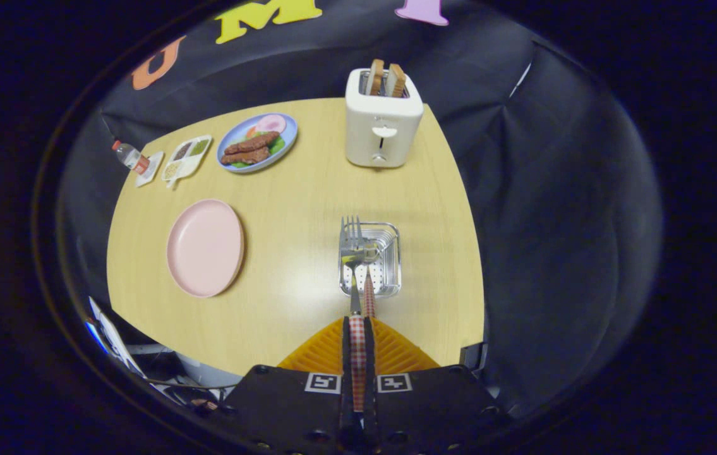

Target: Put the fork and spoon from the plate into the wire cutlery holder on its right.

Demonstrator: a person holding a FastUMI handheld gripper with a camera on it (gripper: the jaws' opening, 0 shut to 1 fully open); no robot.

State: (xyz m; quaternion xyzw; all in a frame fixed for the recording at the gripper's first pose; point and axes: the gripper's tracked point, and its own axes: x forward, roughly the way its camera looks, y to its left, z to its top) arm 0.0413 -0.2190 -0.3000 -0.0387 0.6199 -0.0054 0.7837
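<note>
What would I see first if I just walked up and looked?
The gripper, with its jaws shut on a fork and spoon, holds them over the wire cutlery holder. Left of that lies a bare pink plate. Beyond the holder stands a white toaster with bread sticking up.

We find the table (295,189) evenly and brightly lit from overhead, with a soft glare patch on the wood at 9 o'clock of the wire cutlery holder (371,259). Shadows are faint. Fisheye distortion bows the table edges; central focus is sharp.
</note>
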